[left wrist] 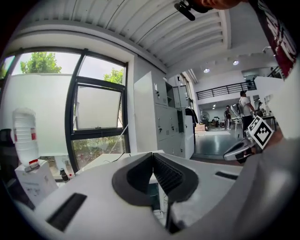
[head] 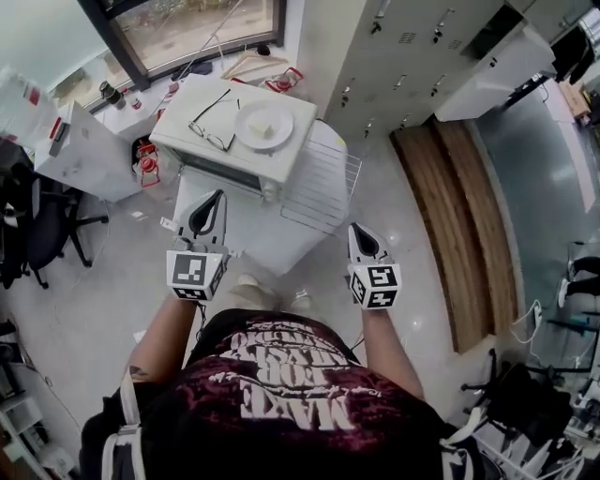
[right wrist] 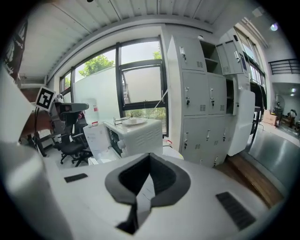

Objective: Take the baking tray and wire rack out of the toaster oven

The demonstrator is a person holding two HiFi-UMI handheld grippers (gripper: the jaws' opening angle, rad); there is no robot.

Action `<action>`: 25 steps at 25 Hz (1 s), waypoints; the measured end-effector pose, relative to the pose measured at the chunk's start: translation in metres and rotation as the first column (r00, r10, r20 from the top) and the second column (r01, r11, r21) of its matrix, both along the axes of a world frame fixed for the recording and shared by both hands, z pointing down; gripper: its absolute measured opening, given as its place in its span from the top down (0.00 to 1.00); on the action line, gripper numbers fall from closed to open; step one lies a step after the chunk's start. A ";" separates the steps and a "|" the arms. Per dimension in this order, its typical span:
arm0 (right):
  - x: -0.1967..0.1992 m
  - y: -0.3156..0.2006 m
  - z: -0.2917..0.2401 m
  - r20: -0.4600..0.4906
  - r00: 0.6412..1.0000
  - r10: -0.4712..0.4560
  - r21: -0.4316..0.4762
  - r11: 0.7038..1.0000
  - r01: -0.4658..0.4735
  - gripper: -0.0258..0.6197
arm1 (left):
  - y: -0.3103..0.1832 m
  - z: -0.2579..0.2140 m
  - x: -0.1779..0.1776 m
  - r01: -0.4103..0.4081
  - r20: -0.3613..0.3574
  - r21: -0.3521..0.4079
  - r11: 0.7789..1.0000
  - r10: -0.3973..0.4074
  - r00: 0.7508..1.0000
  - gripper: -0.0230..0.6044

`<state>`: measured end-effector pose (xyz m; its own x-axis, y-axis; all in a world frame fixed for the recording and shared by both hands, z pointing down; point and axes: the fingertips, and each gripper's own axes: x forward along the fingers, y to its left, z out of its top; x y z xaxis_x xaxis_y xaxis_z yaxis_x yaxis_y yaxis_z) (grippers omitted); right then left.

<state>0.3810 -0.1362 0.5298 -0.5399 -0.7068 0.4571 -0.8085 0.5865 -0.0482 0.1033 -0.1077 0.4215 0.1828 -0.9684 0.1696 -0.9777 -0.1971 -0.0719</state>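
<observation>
Both claws, left (head: 217, 199) and right (head: 356, 230), are shut and empty, held near the person, short of the toaster oven (head: 187, 131) on the bench (head: 272, 239). The wire rack (head: 323, 187) seems already out at the oven's right and the baking tray is unseen, so the next move likely calls for reaching to the oven with a claw opened.

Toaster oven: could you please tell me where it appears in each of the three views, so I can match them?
Head view: the toaster oven, upper centre, seen from above.
Left gripper view: only its white top shows, low and left of centre, behind the fingers.
Right gripper view: left of centre, mid-height.
Shared landmark: the dark-framed window behind it, in all three views.
</observation>
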 end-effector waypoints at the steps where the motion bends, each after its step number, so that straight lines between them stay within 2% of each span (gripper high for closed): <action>1: -0.002 0.000 0.003 0.005 1.000 -0.014 -0.005 1.000 0.014 0.96 | 0.006 0.000 -0.004 0.024 0.000 -0.002 1.000 -0.024 1.000 0.95; 4: -0.018 -0.004 0.007 0.014 0.998 -0.055 -0.001 0.998 0.055 0.96 | 0.018 0.000 -0.020 0.067 0.011 -0.009 0.998 -0.067 0.998 0.95; 7: -0.047 0.001 0.003 0.025 0.998 -0.065 0.004 0.998 0.065 0.96 | 0.029 -0.002 -0.041 0.046 0.037 -0.010 0.999 -0.045 0.998 0.95; 10: -0.085 0.009 0.000 0.020 0.999 -0.048 0.008 0.999 0.047 0.96 | 0.027 0.001 -0.074 0.016 0.029 0.000 1.000 -0.016 0.999 0.95; 15: -0.153 0.023 0.005 0.023 0.997 0.073 -0.006 0.997 -0.073 0.96 | 0.010 0.011 -0.140 -0.105 0.005 0.004 0.994 0.105 0.994 0.95; 18: -0.196 0.035 0.006 0.042 0.986 0.162 -0.028 0.987 -0.161 0.96 | 0.005 0.002 -0.186 -0.184 -0.010 -0.005 0.983 0.184 0.983 0.95; 21: -0.238 0.044 -0.002 0.030 0.980 0.197 -0.013 0.980 -0.197 0.96 | -0.007 0.000 -0.226 -0.240 -0.006 -0.006 0.971 0.240 0.971 0.95; 25: -0.260 0.072 0.002 -0.004 0.974 0.227 -0.044 0.973 -0.227 0.96 | -0.009 0.022 -0.245 -0.267 -0.051 -0.040 0.963 0.265 0.963 0.95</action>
<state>0.1214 -0.0642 0.5317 -0.3682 -0.7902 0.4899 -0.9203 0.3848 -0.0711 -0.1420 -0.1165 0.4437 0.4412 -0.8753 0.1981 -0.8916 -0.4526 -0.0138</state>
